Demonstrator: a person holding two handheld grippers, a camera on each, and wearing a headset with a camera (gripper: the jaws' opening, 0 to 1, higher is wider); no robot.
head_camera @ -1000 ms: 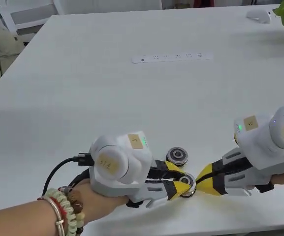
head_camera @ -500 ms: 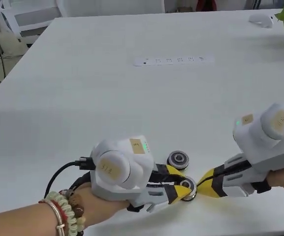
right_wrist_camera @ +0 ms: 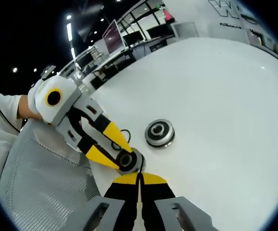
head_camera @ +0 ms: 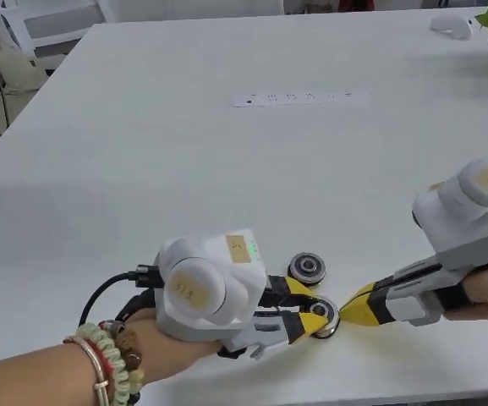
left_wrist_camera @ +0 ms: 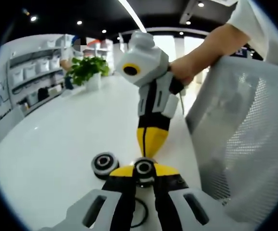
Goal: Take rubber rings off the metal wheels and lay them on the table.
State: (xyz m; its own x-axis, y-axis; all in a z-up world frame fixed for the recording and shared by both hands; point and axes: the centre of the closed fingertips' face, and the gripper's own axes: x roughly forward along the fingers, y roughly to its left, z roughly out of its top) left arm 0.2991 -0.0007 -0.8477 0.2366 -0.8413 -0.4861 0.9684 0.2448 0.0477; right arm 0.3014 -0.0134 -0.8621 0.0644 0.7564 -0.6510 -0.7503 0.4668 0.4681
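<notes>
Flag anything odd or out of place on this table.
Nothing stands out. One wheel lies flat on the table; the other wheel is clamped in the left gripper, the right gripper shut at its rim.

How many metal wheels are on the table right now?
2. One wheel is clamped in the left tool near the table's front edge; the other wheel lies free just beyond it. Others may be hidden.
</notes>
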